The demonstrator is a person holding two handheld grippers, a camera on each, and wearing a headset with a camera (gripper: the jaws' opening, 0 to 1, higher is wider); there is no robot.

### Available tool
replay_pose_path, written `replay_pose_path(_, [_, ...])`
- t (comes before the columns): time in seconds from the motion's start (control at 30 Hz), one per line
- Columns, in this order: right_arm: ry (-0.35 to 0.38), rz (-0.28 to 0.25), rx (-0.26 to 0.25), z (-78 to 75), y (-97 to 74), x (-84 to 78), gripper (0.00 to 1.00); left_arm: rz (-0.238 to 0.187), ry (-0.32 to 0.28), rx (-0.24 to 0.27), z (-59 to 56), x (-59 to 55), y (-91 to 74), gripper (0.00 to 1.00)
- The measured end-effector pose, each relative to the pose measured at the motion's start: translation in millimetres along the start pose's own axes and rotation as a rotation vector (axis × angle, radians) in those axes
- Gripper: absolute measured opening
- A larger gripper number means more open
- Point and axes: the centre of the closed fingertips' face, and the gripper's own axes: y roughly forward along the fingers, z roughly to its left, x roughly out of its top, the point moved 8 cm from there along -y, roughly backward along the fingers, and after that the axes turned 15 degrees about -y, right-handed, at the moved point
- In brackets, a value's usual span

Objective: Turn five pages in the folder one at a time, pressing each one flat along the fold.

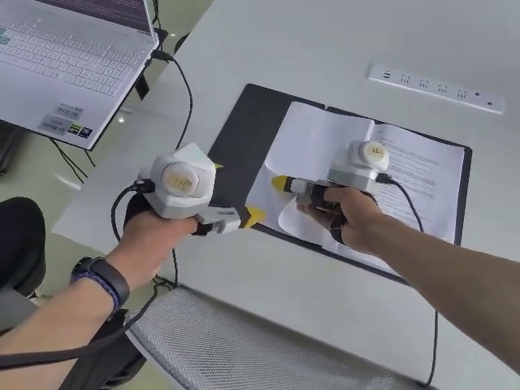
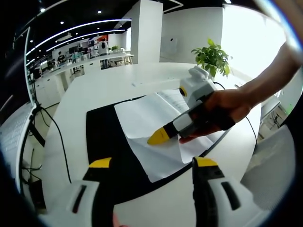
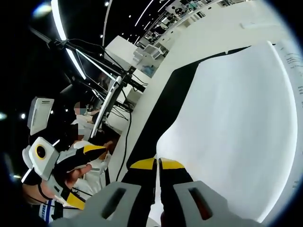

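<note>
The folder (image 1: 242,138) lies open on the white table (image 1: 325,41), its black left cover bare and a printed page (image 1: 426,175) flat on its right side. Between them, one white sheet (image 1: 317,142) stands partly turned, bowed over the fold, its near corner curled up.

The right gripper (image 3: 157,164) is low over this sheet near its lower left edge. Its yellow-tipped jaws are pressed together with only a hairline gap. Whether paper is caught between them cannot be told. In the left gripper view its yellow tip sits on or just above the white sheet.

The left gripper (image 2: 153,163) hangs off the folder's near left corner, apart from the paper. Its jaws are spread wide and have hold of nothing, and the black cover and the table show between them.

Further out, a power strip (image 1: 439,88) lies beyond the folder and a laptop (image 1: 73,57) sits at the table's far left. A mesh chair seat (image 1: 244,349) is below the near edge.
</note>
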Motion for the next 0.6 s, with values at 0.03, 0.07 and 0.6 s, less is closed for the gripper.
replay_pose_path(0.03, [-0.001,-0.001,0.004,0.9,-0.2,0.4,0.02,0.001,0.001,-0.001,-0.7,0.4,1.2,0.66])
replay_pose_path(0.07, [-0.001,-0.002,0.01,0.3,0.5,1.0,0.03,0.002,0.002,-0.004,-1.8,0.9,2.9,0.65])
replay_pose_path(0.6, [-0.017,-0.06,0.097,12.8,-20.6,12.0,0.23,-0.006,0.027,-0.066,-18.4,13.3,21.1,0.56])
